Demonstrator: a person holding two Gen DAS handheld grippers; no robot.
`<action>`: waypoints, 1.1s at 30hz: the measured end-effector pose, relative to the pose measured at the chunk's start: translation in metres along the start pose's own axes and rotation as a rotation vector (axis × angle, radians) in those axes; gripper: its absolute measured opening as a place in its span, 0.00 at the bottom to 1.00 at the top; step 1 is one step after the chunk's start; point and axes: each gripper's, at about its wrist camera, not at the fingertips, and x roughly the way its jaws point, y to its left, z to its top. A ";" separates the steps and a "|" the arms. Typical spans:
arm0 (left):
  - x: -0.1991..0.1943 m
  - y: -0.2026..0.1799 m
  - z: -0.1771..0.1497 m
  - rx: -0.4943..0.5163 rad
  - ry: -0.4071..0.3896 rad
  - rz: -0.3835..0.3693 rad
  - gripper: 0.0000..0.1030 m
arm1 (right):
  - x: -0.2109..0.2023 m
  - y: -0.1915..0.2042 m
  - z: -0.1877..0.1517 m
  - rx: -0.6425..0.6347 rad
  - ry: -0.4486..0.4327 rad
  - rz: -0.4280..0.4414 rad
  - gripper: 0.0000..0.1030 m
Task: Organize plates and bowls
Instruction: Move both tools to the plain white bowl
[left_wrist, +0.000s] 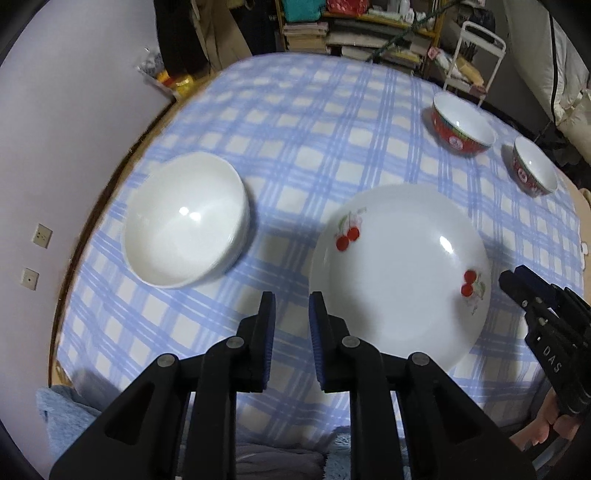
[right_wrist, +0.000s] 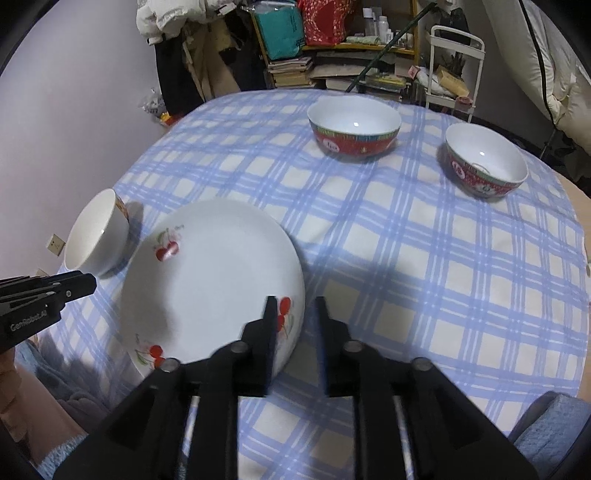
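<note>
A white plate with red cherries (left_wrist: 400, 273) lies on the checked tablecloth near the front edge. A plain white bowl (left_wrist: 184, 225) stands to its left. Two red-patterned bowls (left_wrist: 461, 123) (left_wrist: 535, 170) sit at the far right. My left gripper (left_wrist: 291, 299) hovers by the plate's left rim, its jaws slightly apart with only cloth showing between them. In the right wrist view my right gripper (right_wrist: 295, 302) is open over the right rim of the plate (right_wrist: 210, 284); the rim shows in the gap and the pads do not press on it. The white bowl (right_wrist: 96, 236) and red bowls (right_wrist: 354, 127) (right_wrist: 485, 162) also show there.
The round table (left_wrist: 295, 122) wears a blue-and-white checked cloth. A pale wall is close on the left. Behind the table stand a cluttered bookshelf (left_wrist: 369, 33) and a white trolley (left_wrist: 476, 59). Blue fleece fabric (left_wrist: 62, 413) lies at the near edge.
</note>
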 end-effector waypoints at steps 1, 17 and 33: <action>-0.007 0.003 0.002 0.002 -0.018 0.011 0.18 | -0.002 0.002 0.002 -0.004 -0.008 0.004 0.41; -0.051 0.087 0.026 -0.094 -0.096 0.101 0.85 | -0.028 0.070 0.046 -0.140 -0.094 0.047 0.94; -0.009 0.171 0.040 -0.166 -0.019 0.140 0.85 | 0.012 0.165 0.081 -0.250 -0.037 0.104 0.95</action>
